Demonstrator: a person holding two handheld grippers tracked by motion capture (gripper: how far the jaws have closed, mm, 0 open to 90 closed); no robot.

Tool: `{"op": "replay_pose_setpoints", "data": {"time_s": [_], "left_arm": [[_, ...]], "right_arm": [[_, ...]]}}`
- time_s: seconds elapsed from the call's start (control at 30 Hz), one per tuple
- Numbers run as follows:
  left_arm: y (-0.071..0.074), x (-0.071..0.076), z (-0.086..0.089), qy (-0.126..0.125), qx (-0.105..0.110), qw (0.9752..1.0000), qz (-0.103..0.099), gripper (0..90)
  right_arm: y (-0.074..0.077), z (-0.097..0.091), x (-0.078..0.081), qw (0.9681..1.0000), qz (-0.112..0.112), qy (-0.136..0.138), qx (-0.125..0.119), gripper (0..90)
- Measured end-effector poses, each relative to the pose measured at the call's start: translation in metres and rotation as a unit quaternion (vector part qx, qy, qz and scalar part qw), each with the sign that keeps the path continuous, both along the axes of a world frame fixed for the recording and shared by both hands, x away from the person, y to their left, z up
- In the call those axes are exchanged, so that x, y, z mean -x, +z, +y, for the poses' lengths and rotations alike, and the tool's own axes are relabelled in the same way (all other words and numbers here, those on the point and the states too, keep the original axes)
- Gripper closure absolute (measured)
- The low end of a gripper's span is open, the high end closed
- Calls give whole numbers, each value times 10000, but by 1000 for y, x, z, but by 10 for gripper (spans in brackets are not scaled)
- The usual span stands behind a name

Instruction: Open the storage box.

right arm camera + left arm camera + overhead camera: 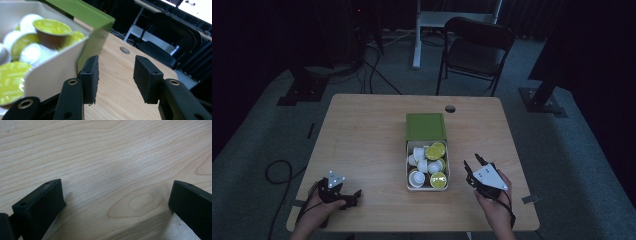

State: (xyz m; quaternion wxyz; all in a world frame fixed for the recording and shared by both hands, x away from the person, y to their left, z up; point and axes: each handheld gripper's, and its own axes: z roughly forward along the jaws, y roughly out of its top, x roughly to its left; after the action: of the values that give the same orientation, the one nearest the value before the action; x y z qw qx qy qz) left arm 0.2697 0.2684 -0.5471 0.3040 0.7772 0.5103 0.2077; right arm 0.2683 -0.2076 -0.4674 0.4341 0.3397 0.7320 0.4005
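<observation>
A white box (407,165) with a green lid (426,126) folded back sits mid-table, filled with several coffee capsules (435,150), some with yellow-green foil tops, some white. In the right gripper view the box wall (55,67) and capsules (51,27) lie just left of my right gripper (116,77), which is open with nothing between its jaws. In the high view my right gripper (473,167) rests right of the box. My left gripper (356,194) is at the table's front left, open over bare wood (117,195).
The wooden table (362,130) has a round cable hole (450,108) at the back. A black folding chair (477,50) and a white desk leg (417,35) stand behind the table. A cable (277,172) loops on the floor at left.
</observation>
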Motion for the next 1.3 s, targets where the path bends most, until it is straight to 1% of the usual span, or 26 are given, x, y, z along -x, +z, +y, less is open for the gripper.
{"op": "replay_pose_setpoints", "data": {"time_s": [0.13,0.23,0.33,0.47,0.63,0.7,0.8,0.93,1.07,1.13,1.2,1.3], "left_arm": [[0,0,0,-1,-1,10000,1,0],[0,0,0,-1,-3,10000,0,0],[0,0,0,0,-1,10000,0,0],[0,0,0,0,-1,10000,1,0],[0,0,0,-1,-2,10000,2,0],[0,0,0,-1,-2,10000,2,0],[0,0,0,1,-2,10000,2,0],[0,0,0,-1,-4,10000,3,0],[0,0,0,-1,-4,10000,3,0],[0,0,0,-1,-4,10000,4,0],[0,0,0,-1,-4,10000,4,0],[0,0,0,-4,-6,10000,6,0]], "right_arm": [[-6,-9,-1,9997,174,-185,-47,537],[-10,-16,-2,9992,262,-307,-77,530],[-16,-23,-3,9983,377,-410,-142,519],[-23,-31,-5,9971,534,-514,-156,517],[-34,-40,-9,9942,838,-626,-250,500],[-38,-44,-10,9930,921,-678,-299,496],[-44,-49,-12,9909,1069,-758,-303,487],[-51,-54,-15,9870,1338,-811,-368,462],[-56,-57,-18,9843,1496,-849,-409,450],[-59,-59,-19,9820,1609,-890,-440,446],[-62,-60,-21,9799,1724,-911,-428,446],[-65,-60,-24,9789,1789,-917,-352,446]]}}
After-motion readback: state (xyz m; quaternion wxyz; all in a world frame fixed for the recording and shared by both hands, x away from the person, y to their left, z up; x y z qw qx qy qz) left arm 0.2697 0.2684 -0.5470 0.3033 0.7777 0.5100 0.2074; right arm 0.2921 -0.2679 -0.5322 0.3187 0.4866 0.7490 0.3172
